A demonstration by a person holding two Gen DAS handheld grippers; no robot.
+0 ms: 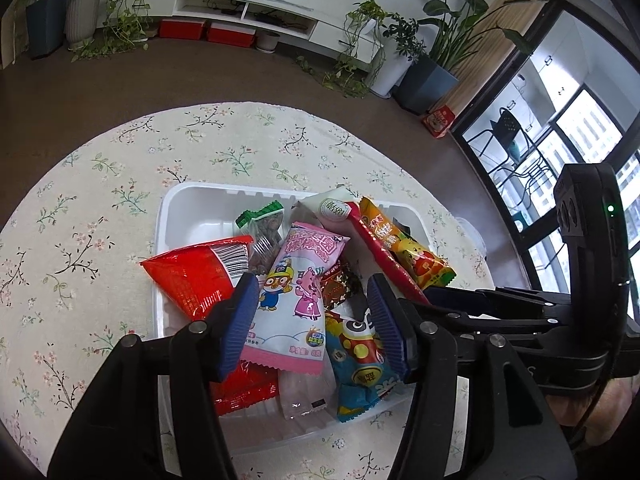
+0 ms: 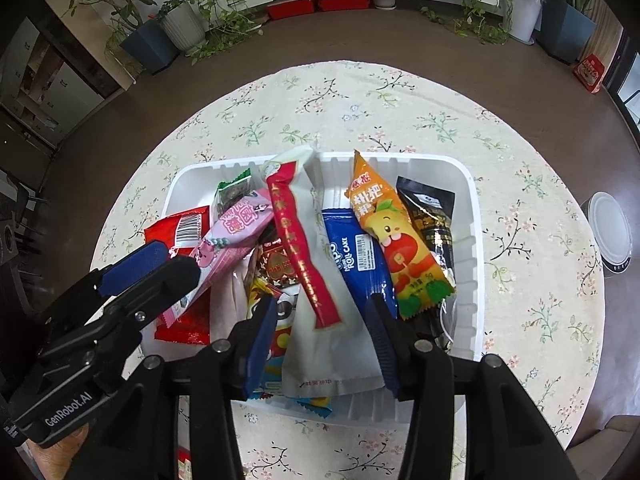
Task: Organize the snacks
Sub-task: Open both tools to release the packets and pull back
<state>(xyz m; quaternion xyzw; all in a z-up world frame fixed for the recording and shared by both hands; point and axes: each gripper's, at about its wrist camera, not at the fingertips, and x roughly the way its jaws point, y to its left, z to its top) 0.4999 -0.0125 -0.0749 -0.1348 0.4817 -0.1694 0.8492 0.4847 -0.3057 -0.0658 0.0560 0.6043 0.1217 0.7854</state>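
Roughly centred on a round table covered by a cream floral tablecloth point(image 1: 120, 168), a white rectangular plastic tray point(image 1: 188, 200) is seen, piled with snack packets. At the tray's left edge a shiny red foil packet with a barcode point(image 1: 192, 276) is laid partly over the rim. Next to it a clear packet with a green top holding dark seeds point(image 1: 264, 232) is tucked against the back wall. A pink and white cartoon-printed packet point(image 1: 292, 296) is found between the fingers of the left gripper point(image 1: 316, 316), whose blue ribbed pads are parted and not pressed on it, so nothing is gripped. Below it a blue and yellow cartoon packet point(image 1: 360, 372) is laid. Further right a long white pouch with a red strip point(image 2: 316, 280) is stretched between the fingers of the right gripper point(image 2: 324, 344); its jaws are spread too, and contact with the pouch cannot be told. A blue "roll cake" wrapper point(image 2: 356, 264) is laid beside it, then an orange and yellow cartoon-fruit packet point(image 2: 392, 240), then a black sachet with gold print point(image 2: 432, 212) by the tray's right wall. Well to the right on the cloth a round clear-lidded container point(image 2: 612, 236) is stood.
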